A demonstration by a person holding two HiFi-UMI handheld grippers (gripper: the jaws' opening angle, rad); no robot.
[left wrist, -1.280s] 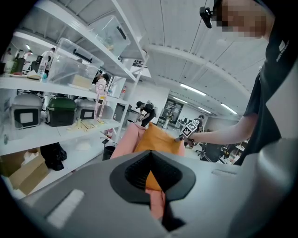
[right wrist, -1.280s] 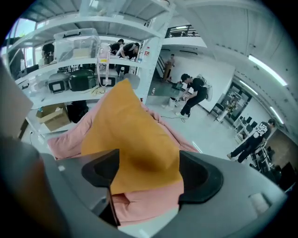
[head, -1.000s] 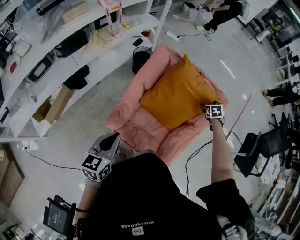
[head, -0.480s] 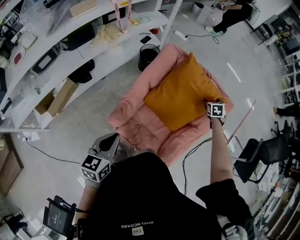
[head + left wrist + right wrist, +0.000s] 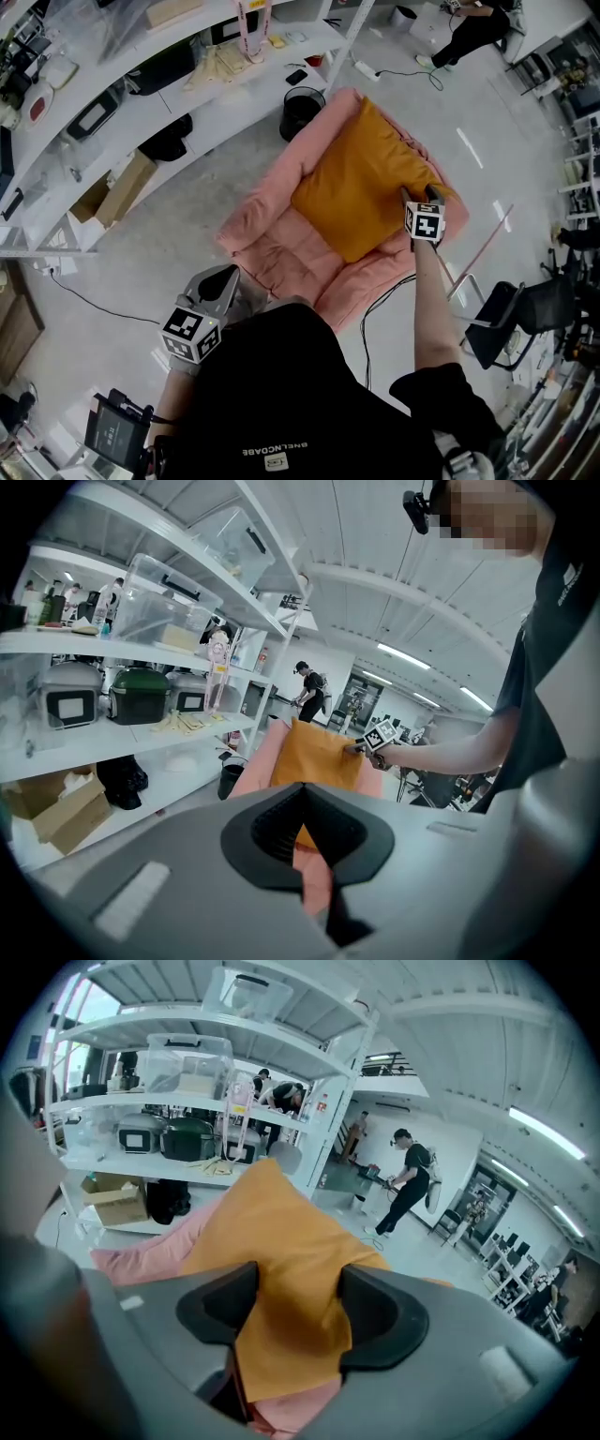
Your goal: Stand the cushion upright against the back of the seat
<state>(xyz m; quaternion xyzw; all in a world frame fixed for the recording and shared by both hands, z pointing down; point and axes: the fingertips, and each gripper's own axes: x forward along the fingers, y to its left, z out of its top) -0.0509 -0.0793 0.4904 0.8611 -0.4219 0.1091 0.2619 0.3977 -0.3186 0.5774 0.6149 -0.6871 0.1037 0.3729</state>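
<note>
Resting on the pink seat (image 5: 272,253) just right of the head view's centre, the orange cushion (image 5: 361,183) is seen tilted up, with its far corner toward the seat's back at the top of the frame. Whether it leans fully on that back cannot be told. The cushion's right corner is grasped by the right tool (image 5: 424,195), which is held out on an extended arm at centre right. In the right gripper view the orange fabric fills the gap between the two dark pads, and the jaws have just been closing on it. Pink upholstery is seen below the fabric there.

The left tool (image 5: 225,277) is held low at the lower left of the head view, well apart from the cushion and over the grey floor (image 5: 141,281). Its jaws are clenched together with nothing between them, as the left gripper view shows. White shelves (image 5: 112,84) run across the upper left, and a black bin (image 5: 302,111) stands just beyond the seat's back.
</note>
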